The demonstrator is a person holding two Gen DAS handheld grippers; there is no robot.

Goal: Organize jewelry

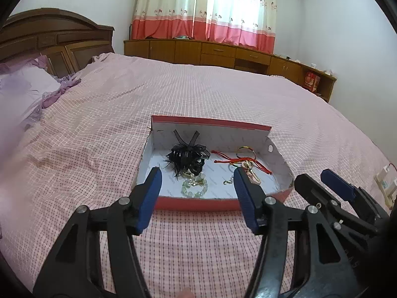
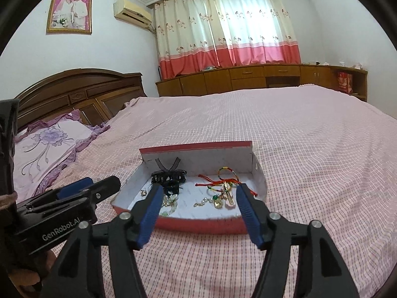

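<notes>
A shallow red cardboard box (image 1: 218, 202) with a white lining lies on the bed's pink checked bedspread (image 1: 173, 94), close to the bed's near edge, its back flap standing up. Inside it, toward the left, sits a black ribbon hair clip (image 1: 187, 156), and just in front of that, touching its lower fringe, a pale green bead bracelet (image 1: 194, 186). Toward the right of the box, red braided cords (image 1: 233, 161) lie tangled with a multicoloured thread bangle (image 2: 228, 172) and a gold key-like pendant (image 1: 250, 172); in the right wrist view a short pearl chain (image 2: 204, 202) and a green-stoned charm (image 2: 217, 202) lie beside them. The left gripper (image 1: 197, 193) hangs released in front of the box's near wall, blue pads wide apart and holding nothing. The right gripper (image 2: 198, 207) is likewise spread and unladen, just to the right of the left one. At the far left of the bed a purple floral pillow (image 2: 49, 141) rests against a dark wooden headboard (image 2: 79, 92), and beyond the bed's far edge a low wooden cabinet (image 2: 248, 77) runs beneath cream-and-pink curtains (image 2: 228, 27).
</notes>
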